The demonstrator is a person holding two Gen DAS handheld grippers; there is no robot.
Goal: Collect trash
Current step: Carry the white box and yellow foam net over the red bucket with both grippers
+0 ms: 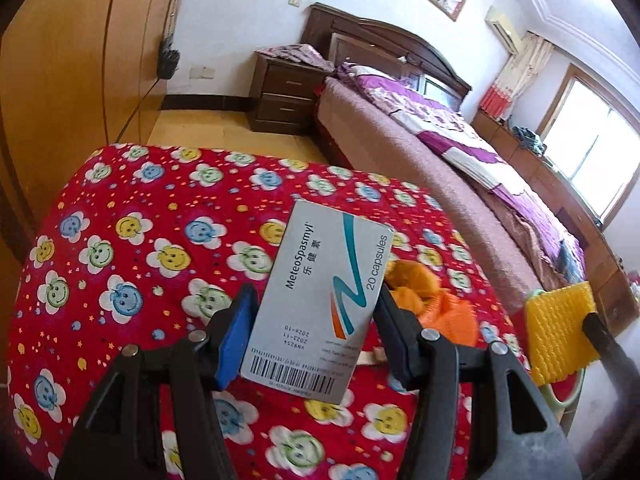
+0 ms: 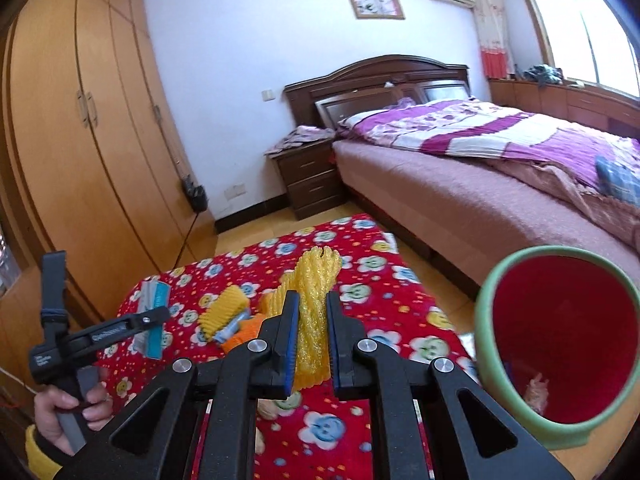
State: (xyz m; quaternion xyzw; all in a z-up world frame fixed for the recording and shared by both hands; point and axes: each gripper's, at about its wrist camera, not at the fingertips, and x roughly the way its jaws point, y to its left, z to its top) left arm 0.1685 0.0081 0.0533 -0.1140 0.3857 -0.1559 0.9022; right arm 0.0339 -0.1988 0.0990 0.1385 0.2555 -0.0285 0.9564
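My left gripper [image 1: 314, 336] is shut on a grey MeteoSpasmyl capsule box [image 1: 320, 300] and holds it above the red flowered table [image 1: 140, 260]. The box also shows in the right wrist view [image 2: 150, 320], held by the left gripper [image 2: 154, 326]. My right gripper [image 2: 313, 344] is shut on a yellow foam net sleeve [image 2: 316, 320], which also shows in the left wrist view [image 1: 558, 332]. A red bin with a green rim [image 2: 560, 344] stands tilted at the right. Orange peel and netting [image 1: 432, 296] lie on the table behind the box.
A second yellow foam net [image 2: 224, 312] and a small grey-blue box [image 2: 230, 328] lie on the table. A bed [image 2: 480, 184] stands to the right, a nightstand [image 2: 308, 176] beyond, and a wardrobe [image 2: 80, 140] to the left.
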